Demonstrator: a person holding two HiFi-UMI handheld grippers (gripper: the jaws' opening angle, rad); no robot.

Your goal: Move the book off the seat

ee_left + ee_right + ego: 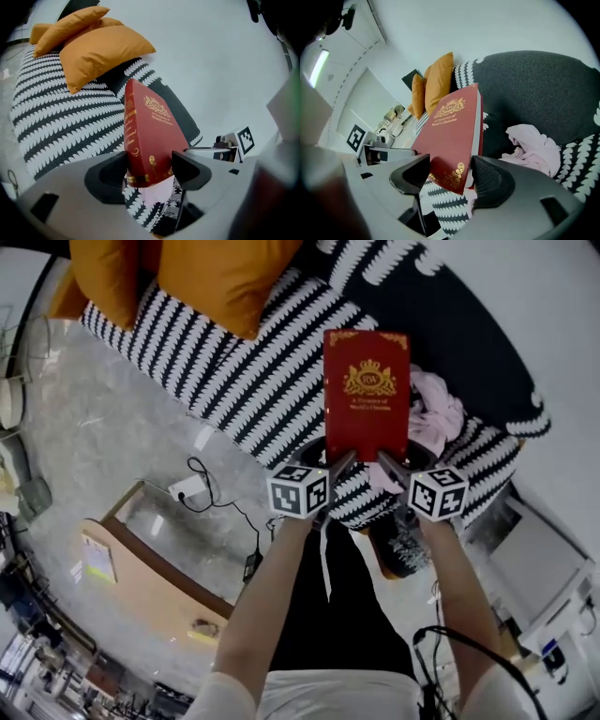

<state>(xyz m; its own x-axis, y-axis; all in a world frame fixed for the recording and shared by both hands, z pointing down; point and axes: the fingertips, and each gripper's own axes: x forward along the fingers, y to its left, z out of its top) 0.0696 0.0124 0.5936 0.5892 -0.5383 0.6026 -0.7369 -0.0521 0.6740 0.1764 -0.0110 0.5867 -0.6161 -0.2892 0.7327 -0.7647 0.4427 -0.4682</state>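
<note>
A red hardback book (pixel 367 393) with gold print is held up above the striped seat (pixel 272 371), its cover facing up. My left gripper (pixel 330 469) is shut on the book's (pixel 147 136) near left corner, by the spine. My right gripper (pixel 391 466) is shut on the near right corner of the book (pixel 452 133), by the page edges. Both grippers (pixel 149 169) (pixel 449 176) hold it from the bottom end, lifted off the cushion.
Orange pillows (pixel 202 273) lie at the sofa's far left end. A pink cloth (pixel 433 413) is bunched on the seat under the book's right side. A dark backrest (pixel 469 315) runs behind. A wooden table (pixel 155 563) and a cable (pixel 225 502) are on the floor at left.
</note>
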